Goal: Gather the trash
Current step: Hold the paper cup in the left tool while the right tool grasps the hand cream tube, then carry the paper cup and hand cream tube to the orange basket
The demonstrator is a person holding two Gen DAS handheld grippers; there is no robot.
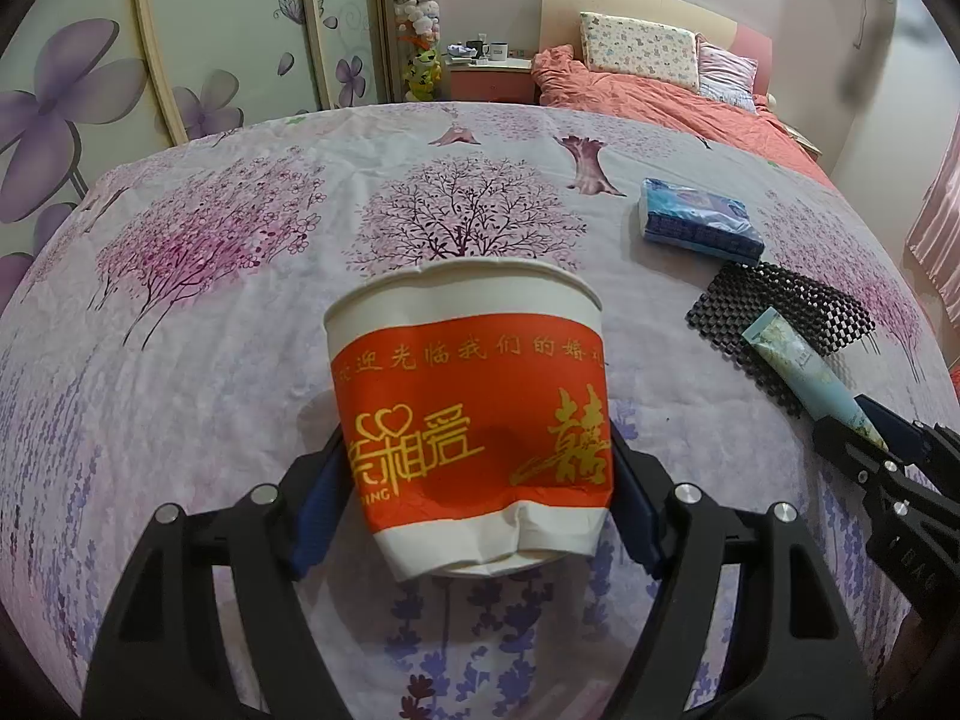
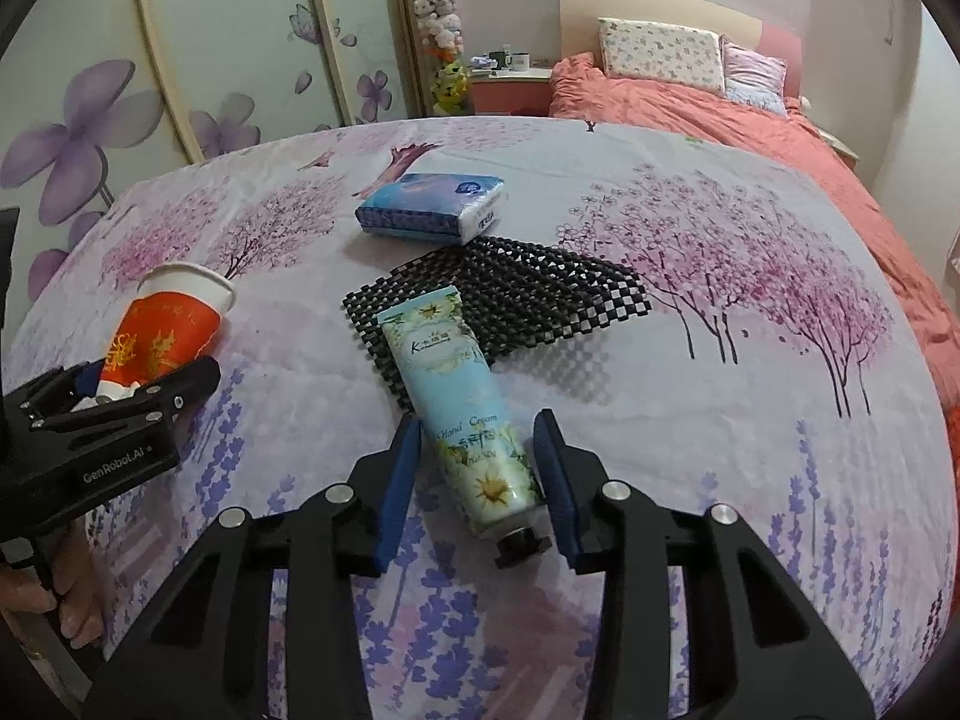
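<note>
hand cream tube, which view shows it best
The right wrist view: the hand cream tube lies whole between the right gripper's blue pads, label and cap visible. The left wrist view shows only its crimped end on the black mat.

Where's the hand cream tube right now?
In the right wrist view, the hand cream tube lies between the right hand-held gripper's open fingers, its far end on the black mesh mat.

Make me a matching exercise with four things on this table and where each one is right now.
Things:
1. paper cup
2. hand cream tube
3. tissue pack
4. black mesh mat

Places:
A. under the tube's far end
B. between the left gripper's fingers
C. lying alone past the mat
D. between the right gripper's fingers

Pairs: 1-B, 2-D, 3-C, 4-A
</note>
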